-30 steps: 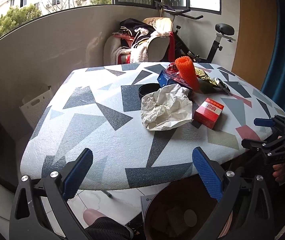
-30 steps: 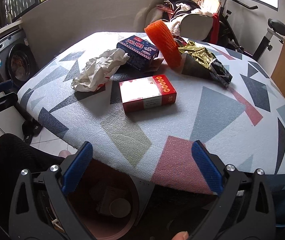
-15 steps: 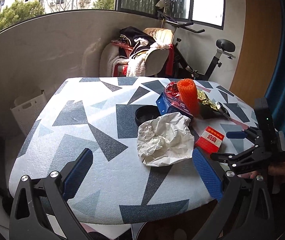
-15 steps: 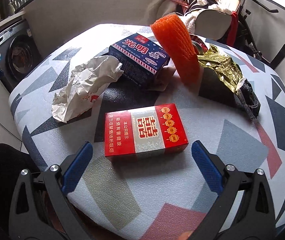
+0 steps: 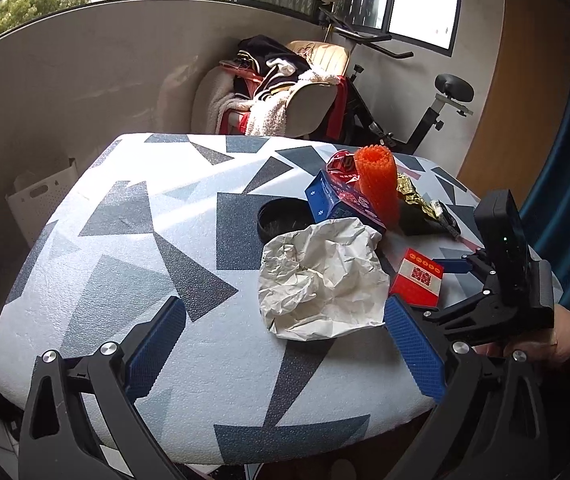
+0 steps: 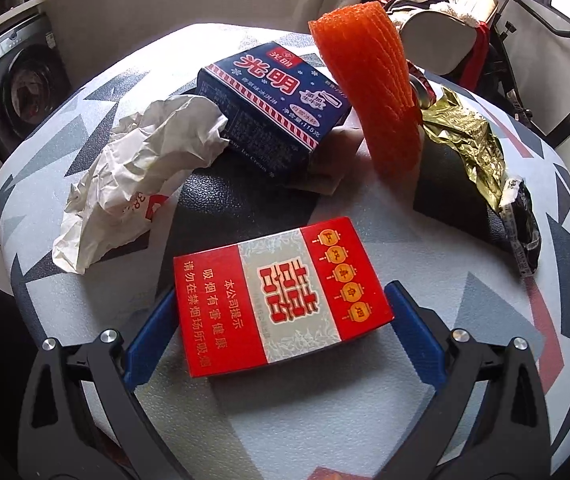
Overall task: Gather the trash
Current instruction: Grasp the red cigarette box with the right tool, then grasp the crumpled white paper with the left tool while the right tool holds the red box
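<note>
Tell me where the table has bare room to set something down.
Bare: the table on the side of the crumpled paper away from the red box. Crowded: the paper, red box, blue box, orange mesh and gold wrapper cluster together.

On the table (image 6: 485,320): two boxes, red (image 6: 281,296) and blue (image 6: 277,100), one crumpled paper (image 6: 141,168), one orange mesh sleeve (image 6: 373,80), one gold wrapper (image 6: 473,140).

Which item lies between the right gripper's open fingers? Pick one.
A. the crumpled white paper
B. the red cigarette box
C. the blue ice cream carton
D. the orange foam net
B: in the right wrist view the red cigarette box lies flat on the table between the spread blue fingers of the right gripper, not yet clamped.
</note>
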A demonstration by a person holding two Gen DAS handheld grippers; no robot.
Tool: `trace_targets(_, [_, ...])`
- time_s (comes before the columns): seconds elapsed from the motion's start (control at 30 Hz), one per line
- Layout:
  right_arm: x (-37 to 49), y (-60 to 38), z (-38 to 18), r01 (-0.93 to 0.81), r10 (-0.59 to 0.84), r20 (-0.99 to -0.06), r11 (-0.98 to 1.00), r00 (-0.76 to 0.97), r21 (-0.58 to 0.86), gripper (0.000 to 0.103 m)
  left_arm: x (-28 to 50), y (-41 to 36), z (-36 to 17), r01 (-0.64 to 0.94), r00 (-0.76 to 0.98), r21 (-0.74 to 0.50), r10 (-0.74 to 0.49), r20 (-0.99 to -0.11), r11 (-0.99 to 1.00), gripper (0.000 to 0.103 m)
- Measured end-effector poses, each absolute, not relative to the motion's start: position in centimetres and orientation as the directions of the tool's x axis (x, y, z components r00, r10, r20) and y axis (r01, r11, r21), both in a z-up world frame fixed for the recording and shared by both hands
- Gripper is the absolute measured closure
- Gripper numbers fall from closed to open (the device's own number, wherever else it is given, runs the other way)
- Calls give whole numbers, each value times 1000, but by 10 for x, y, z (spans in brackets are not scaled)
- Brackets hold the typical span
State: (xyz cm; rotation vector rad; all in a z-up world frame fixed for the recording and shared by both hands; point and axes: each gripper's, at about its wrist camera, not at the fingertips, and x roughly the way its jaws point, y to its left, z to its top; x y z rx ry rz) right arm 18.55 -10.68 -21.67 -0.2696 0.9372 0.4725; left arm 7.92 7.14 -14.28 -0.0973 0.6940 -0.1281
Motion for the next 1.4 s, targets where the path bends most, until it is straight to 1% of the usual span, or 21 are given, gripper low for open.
trace_targets(0.1, [186, -108, -219, -517, 292, -822, 856, 488, -3, 9, 83, 70, -145, 86, 753, -143, -158, -638, 986, 6])
trace_targets(0.23, [181, -110, -217, -521, 298, -804, 853, 514, -18, 10, 87, 70, -148, 76, 746, -145, -152, -648, 987, 6])
trace_targets(0.43, [173, -119, -202, -511, 342, -756, 859, 558, 11, 10, 92, 68, -153, 82, 729, -153, -164, -665, 985, 6])
trace_targets(0.5, [170, -125, -197, -493, 348, -740, 870, 575, 27, 10, 95, 69, -156, 81, 714, -165, -173, -678, 983, 11])
trace_targets(0.57, [168, -133, -192, -464, 350, -726, 884, 592, 48, 10, 99, 71, -161, 61, 701, -178, -169, -693, 982, 19])
trace_targets(0.63, [165, -142, -189, -442, 356, -718, 894, 599, 74, 10, 104, 74, -167, 37, 687, -205, -174, -705, 978, 22])
trace_targets(0.67, [163, -146, -187, -433, 355, -714, 898, 603, 81, 10, 107, 77, -171, 28, 678, -221, -181, -713, 975, 26])
trace_targets(0.87, [155, -160, -180, -400, 346, -705, 911, 619, 95, 10, 132, 80, -187, 20, 631, -272, -223, -743, 962, 44])
trace_targets(0.93, [154, -163, -179, -396, 346, -704, 913, 620, 99, 10, 140, 80, -189, 9, 627, -286, -228, -745, 958, 46])
trace_targets(1.0, [152, -164, -178, -397, 349, -701, 912, 622, 101, 10, 147, 79, -187, 10, 635, -276, -219, -741, 961, 49])
trace_targets(1.07, [151, -164, -178, -399, 351, -701, 911, 621, 103, 10, 153, 75, -185, 24, 637, -256, -212, -741, 966, 50])
trace_targets(1.13, [152, -163, -179, -399, 351, -704, 911, 617, 104, 10, 162, 71, -190, 26, 613, -218, -188, -767, 976, 50])
trace_targets(1.23, [152, -162, -179, -404, 355, -705, 909, 614, 106, 10, 169, 68, -206, 27, 567, -207, -186, -803, 978, 50])
trace_targets(1.27, [152, -162, -180, -405, 356, -705, 908, 613, 106, 10, 169, 68, -210, 35, 571, -195, -179, -801, 980, 50])
trace_targets(1.33, [152, -162, -181, -405, 356, -707, 908, 611, 107, 10, 168, 62, -211, 60, 583, -135, -145, -800, 989, 54])
trace_targets(1.4, [152, -161, -181, -407, 357, -708, 907, 609, 108, 10, 169, 61, -211, 67, 580, -118, -135, -803, 991, 57])
